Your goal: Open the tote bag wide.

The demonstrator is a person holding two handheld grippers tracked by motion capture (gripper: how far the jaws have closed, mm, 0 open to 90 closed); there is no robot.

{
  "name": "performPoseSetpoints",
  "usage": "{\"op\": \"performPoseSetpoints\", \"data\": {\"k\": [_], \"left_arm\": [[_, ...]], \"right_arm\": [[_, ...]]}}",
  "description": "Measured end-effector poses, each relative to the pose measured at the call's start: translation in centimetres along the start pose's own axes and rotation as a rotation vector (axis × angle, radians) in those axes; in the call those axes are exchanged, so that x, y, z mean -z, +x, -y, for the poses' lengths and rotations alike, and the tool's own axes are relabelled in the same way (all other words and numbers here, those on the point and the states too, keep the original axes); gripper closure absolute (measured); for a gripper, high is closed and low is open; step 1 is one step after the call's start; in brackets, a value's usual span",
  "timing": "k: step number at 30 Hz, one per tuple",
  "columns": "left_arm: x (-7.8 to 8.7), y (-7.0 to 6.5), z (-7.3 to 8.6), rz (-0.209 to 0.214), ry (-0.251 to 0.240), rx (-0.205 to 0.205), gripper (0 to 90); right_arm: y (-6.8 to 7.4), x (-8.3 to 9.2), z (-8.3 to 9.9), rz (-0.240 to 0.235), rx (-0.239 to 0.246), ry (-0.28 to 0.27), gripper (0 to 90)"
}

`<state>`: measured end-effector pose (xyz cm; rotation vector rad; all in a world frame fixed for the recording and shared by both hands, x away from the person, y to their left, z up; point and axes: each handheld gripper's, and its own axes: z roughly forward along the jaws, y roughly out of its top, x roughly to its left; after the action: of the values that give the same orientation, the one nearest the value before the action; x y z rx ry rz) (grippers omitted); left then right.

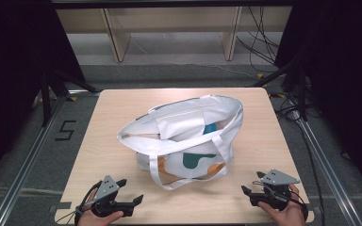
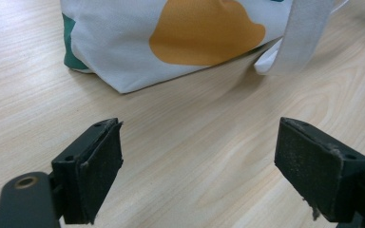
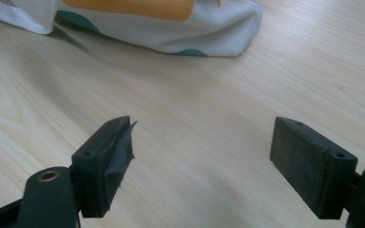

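A white tote bag point(image 1: 188, 141) with orange and teal patches is lying in the middle of the desk point(image 1: 108, 122), its mouth gaping open and one strap point(image 1: 162, 176) looping down toward the near edge. The left gripper point(image 1: 129, 190) is resting near the near-left corner, its jaws spread wide with nothing between them. The right gripper point(image 1: 250, 184) is sitting near the near-right corner, its jaws likewise spread and pinching nothing. Both are staying well apart from the bag and pointing toward it.
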<state>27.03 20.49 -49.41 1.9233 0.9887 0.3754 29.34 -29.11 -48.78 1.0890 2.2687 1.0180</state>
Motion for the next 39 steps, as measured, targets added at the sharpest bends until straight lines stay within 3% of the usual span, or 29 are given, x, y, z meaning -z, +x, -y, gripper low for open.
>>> {"op": "performPoseSetpoints", "data": {"k": [1, 2, 3, 7, 9, 10, 11, 14, 15, 17, 18, 20, 26, 27, 28, 29, 31, 32, 33, 39], "left_arm": [[0.0, 0.1, 0.0, -0.001, 0.002, -0.01, 15.5], [0.0, 0.0, 0.0, -0.003, 0.002, 0.005, 15.5], [0.0, 0.1, 0.0, -0.002, 0.007, 0.001, 15.5], [0.0, 0.0, 0.0, -0.012, 0.022, -0.006, 15.2], [0.0, 0.0, 0.0, -0.014, 0.022, -0.006, 15.2], [0.1, 0.1, -0.1, -0.013, 0.023, -0.016, 15.2], [0.0, 0.1, 0.0, -0.011, 0.011, 0.002, 15.2], [0.1, 0.2, 0.0, -0.017, 0.019, -0.001, 15.2], [0.1, 0.3, -0.1, -0.015, 0.023, -0.025, 15.2], [0.1, 0.3, -0.1, -0.013, 0.025, -0.021, 15.2], [0.1, 0.3, -0.1, -0.013, 0.024, -0.025, 15.4], [0.1, 0.2, -0.1, -0.015, 0.023, -0.004, 15.4], [0.1, 0.3, -0.1, -0.019, 0.016, 0.002, 15.6], [0.2, 0.4, -0.2, -0.018, 0.02, -0.024, 15.6], [0.3, 0.2, -0.2, -0.028, 0.024, -0.004, 15.7], [0.3, 0.3, -0.2, -0.016, 0.01, -0.003, 16.0], [0.4, 0.3, -0.3, -0.012, 0.004, 0.012, 16.2], [0.5, 0.4, -0.4, -0.013, 0.005, 0.003, 16.2], [0.6, 0.4, -0.4, -0.004, -0.004, 0.026, 17.0], [1.4, 0.9, -1.4, -0.018, -0.022, 0.027, 17.3]], "right_arm": [[0.0, 0.0, 0.0, 0.0, 0.0, 0.0, 23.1], [0.0, 0.0, 0.0, 0.001, 0.002, 0.0, 23.1], [0.4, 0.1, 0.0, -0.006, -0.058, 0.025, 23.1], [-0.1, 0.0, 0.0, -0.025, -0.014, 0.026, 23.1], [-0.1, 0.0, 0.0, -0.023, -0.01, 0.027, 23.1], [0.2, 0.1, 0.1, 0.001, -0.04, 0.022, 23.0], [0.2, 0.1, 0.1, 0.006, -0.034, 0.018, 23.0], [-0.1, 0.0, 0.0, 0.004, -0.001, 0.011, 22.8], [-0.1, 0.0, 0.0, 0.006, -0.001, 0.011, 22.8], [-0.1, 0.0, 0.0, 0.005, 0.0, 0.011, 22.8], [0.1, 0.1, 0.1, 0.005, -0.025, 0.018, 22.8], [0.1, 0.1, 0.1, 0.007, -0.021, 0.015, 22.8], [0.0, 0.1, 0.1, 0.009, -0.018, 0.001, 23.1], [0.0, 0.1, 0.1, 0.009, -0.018, 0.0, 23.1], [-0.1, 0.1, 0.0, 0.01, 0.001, -0.003, 23.3], [0.1, 0.1, 0.0, -0.002, -0.03, -0.001, 23.9], [-0.2, 0.2, 0.0, 0.005, -0.003, -0.019, 24.1], [-0.2, 0.2, 0.0, 0.005, -0.003, -0.019, 24.1], [-0.2, 0.3, -0.1, -0.002, -0.015, -0.025, 24.1], [-0.2, 0.6, -0.6, -0.031, -0.038, -0.047, 26.6]]}}
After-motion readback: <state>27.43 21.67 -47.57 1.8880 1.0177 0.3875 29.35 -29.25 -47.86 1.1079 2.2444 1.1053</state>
